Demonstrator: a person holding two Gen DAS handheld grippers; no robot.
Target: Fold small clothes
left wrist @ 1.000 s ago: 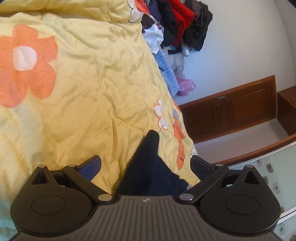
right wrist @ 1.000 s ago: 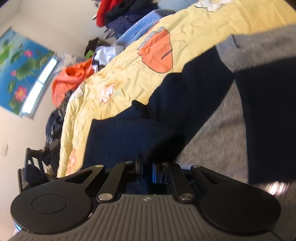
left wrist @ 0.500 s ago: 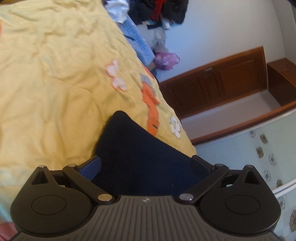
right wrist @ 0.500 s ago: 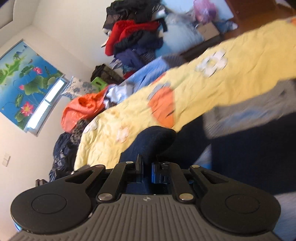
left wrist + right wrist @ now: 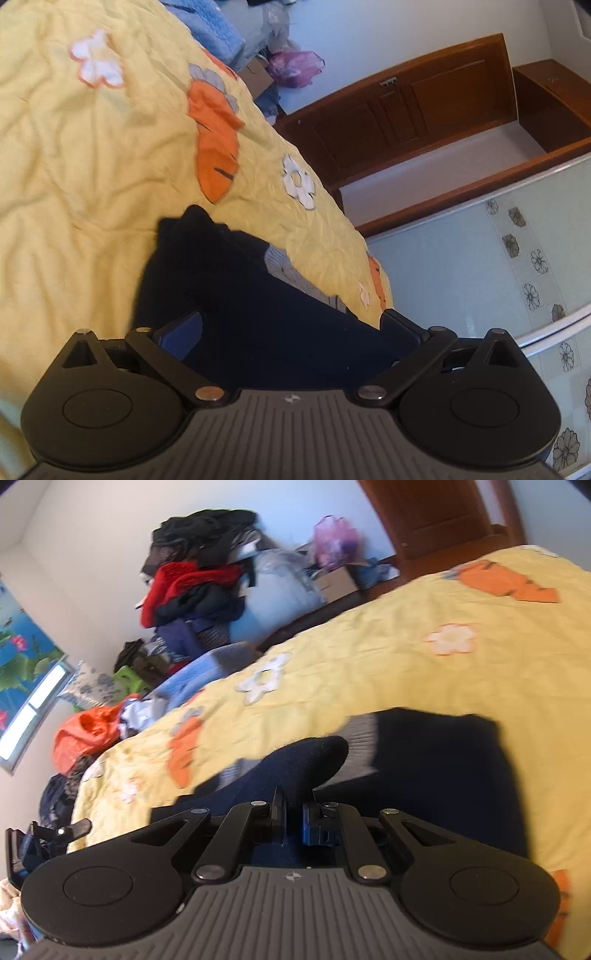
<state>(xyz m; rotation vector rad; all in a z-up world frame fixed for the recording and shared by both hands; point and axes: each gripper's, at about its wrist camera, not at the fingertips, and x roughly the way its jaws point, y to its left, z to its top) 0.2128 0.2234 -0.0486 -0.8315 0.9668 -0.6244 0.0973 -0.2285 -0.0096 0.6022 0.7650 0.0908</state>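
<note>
Low in the left wrist view, the left gripper [image 5: 291, 328] stands wide open, the navy garment [image 5: 236, 295] now filling more of the gap, unpinched. At bottom centre of the right wrist view, the right gripper [image 5: 293, 816] stays pinched on its fold [image 5: 295, 768], raised over the yellow bedspread [image 5: 406, 657]; the fold-over seems underway.

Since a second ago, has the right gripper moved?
Yes. The right gripper, shut on the navy garment, has lifted it off the bed; the clothes pile now sits centre-frame.

Yellow bedspread [image 5: 424, 672] open; clothes pile [image 5: 199, 583] blocks far end.
</note>
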